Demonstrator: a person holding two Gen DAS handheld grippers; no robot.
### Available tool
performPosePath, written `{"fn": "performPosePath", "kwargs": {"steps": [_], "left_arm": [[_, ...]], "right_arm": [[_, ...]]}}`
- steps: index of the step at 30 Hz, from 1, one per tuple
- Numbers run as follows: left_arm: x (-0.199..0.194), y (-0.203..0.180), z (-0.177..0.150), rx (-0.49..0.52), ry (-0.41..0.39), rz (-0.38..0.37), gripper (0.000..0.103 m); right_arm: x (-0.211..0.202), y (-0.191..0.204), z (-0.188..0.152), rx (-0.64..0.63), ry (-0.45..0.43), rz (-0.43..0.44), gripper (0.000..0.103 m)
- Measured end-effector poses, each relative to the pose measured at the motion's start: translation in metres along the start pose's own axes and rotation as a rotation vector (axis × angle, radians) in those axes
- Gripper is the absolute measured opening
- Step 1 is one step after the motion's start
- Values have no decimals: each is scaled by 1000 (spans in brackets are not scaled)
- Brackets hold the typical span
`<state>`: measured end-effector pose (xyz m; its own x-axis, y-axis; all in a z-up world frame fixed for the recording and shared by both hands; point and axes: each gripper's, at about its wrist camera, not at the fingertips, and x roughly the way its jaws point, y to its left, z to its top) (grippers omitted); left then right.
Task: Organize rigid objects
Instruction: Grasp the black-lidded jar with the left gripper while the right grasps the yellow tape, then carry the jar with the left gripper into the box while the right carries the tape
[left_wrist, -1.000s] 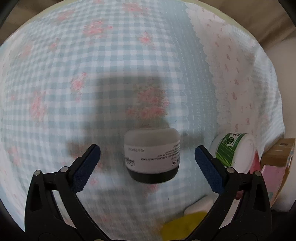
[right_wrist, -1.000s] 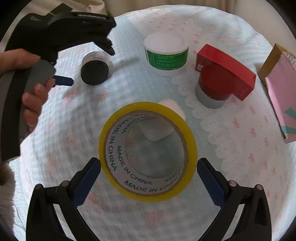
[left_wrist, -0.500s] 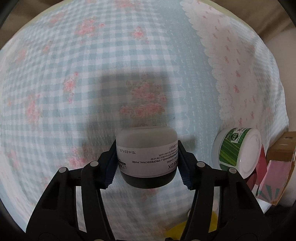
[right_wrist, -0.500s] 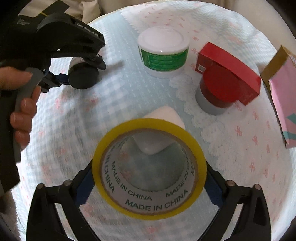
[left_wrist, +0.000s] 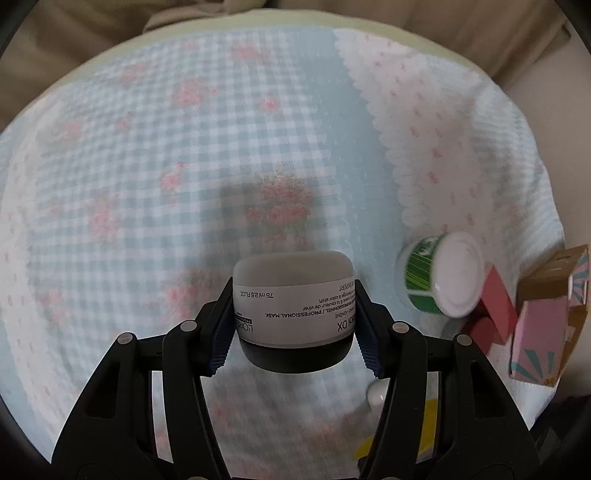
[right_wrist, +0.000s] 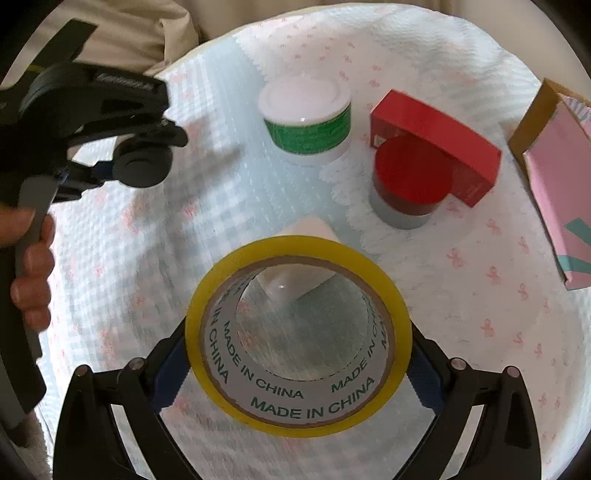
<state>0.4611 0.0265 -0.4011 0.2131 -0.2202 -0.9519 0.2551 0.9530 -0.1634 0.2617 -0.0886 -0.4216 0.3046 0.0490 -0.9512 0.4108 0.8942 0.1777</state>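
My left gripper (left_wrist: 293, 332) is shut on a grey-and-black hair mask jar (left_wrist: 293, 314), held upside down above the checked cloth. The jar also shows in the right wrist view (right_wrist: 142, 166), lifted in the left gripper (right_wrist: 122, 170). My right gripper (right_wrist: 295, 369) is shut on a yellow tape roll (right_wrist: 297, 406), held above the cloth. A small white object (right_wrist: 310, 240) lies behind the roll, partly hidden by it.
A white tub with a green label (right_wrist: 308, 122) stands at the back; it also shows in the left wrist view (left_wrist: 439, 275). A red box (right_wrist: 436, 144), a red-lidded grey jar (right_wrist: 410, 184) and a pink box (right_wrist: 557, 184) sit at right.
Both grippers closed from open: the left on the mask jar, the right on the tape roll. Both objects have since risen off the cloth.
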Motion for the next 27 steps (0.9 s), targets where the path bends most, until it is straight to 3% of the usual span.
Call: {"fn": "performPosePath", "kwargs": {"steps": [8, 13, 19, 27], "left_arm": [[-75, -8, -35, 16, -61, -10, 53], [-132, -24, -63, 37, -92, -25, 53], [-206, -58, -95, 72, -141, -88, 53], [-254, -125, -121, 139, -175, -182, 53]], "right_arm": [[-57, -6, -1, -34, -69, 15, 98], [-118, -16, -4, -56, -131, 26, 98], [-210, -41, -5, -58, -201, 6, 98], [-312, -92, 2, -41, -281, -55, 98]]}}
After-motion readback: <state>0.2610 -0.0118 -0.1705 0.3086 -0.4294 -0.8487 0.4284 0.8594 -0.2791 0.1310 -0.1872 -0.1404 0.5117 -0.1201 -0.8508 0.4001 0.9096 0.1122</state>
